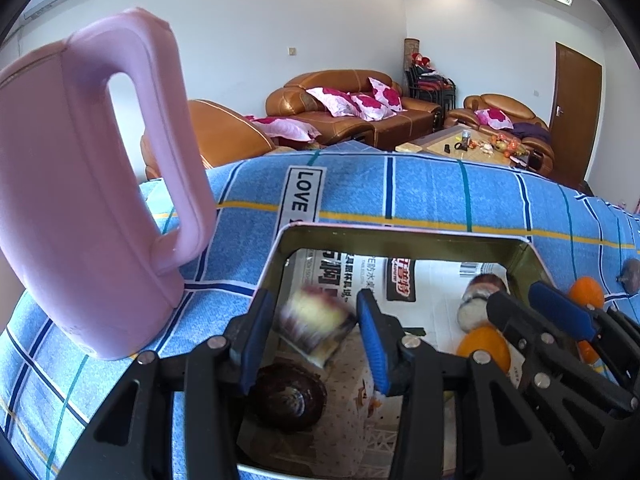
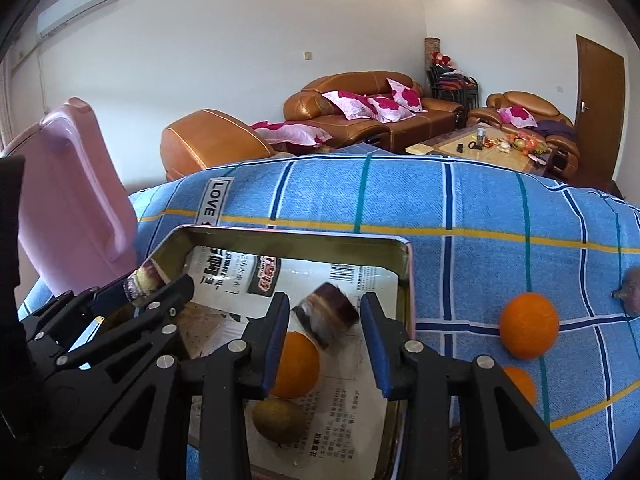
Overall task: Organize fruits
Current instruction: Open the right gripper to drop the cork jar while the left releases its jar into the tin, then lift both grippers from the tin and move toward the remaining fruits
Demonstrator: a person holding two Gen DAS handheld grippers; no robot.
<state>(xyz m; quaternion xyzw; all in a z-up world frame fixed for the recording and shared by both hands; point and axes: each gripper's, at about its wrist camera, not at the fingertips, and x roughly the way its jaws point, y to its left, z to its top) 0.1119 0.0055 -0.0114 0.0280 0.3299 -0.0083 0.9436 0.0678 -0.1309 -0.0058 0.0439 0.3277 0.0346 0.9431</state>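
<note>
pink jug (image 1: 80,208) blocks left, cloth (image 2: 460,208) open right

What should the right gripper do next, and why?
Probably swing right toward the orange on the blue cloth: the blurred piece inside the right gripper looks released over the tray, and that orange lies outside it.

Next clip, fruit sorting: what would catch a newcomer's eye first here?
A tall pink jug stands on the blue checked cloth, left of an open metal tin. Over the tin, a blurred purple-and-yellow piece sits between the left tool's pads. An orange lies on the cloth, right of the tin.
</note>
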